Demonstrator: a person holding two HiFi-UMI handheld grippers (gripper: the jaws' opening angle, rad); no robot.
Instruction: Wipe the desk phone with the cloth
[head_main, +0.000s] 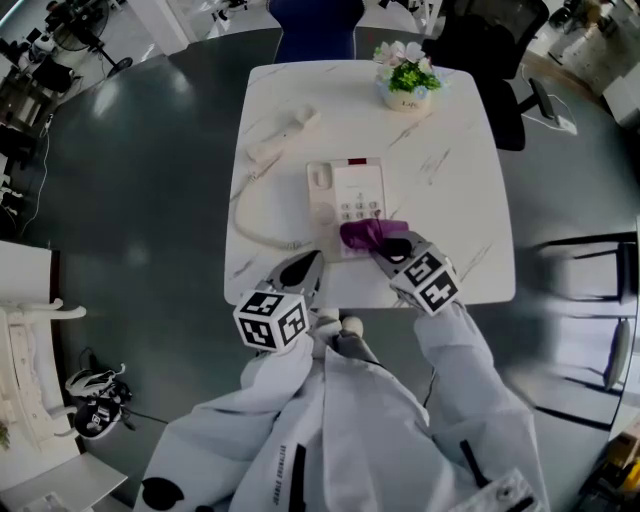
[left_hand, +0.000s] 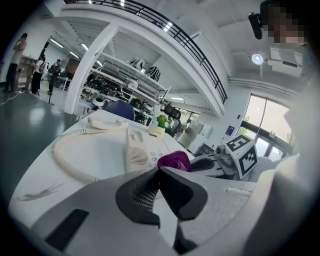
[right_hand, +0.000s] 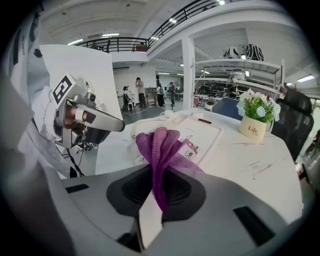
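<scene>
White marbled table (head_main: 460, 180) holds the desk phone (head_main: 345, 190) at its middle, handset (head_main: 285, 130) lying off it to the far left. The right gripper (head_main: 385, 250) pinches the purple cloth (head_main: 360, 234), which rests on the phone's near right corner; the left gripper (head_main: 303, 268) hangs at the table's near edge, left of the phone, jaws closed and empty.
</scene>
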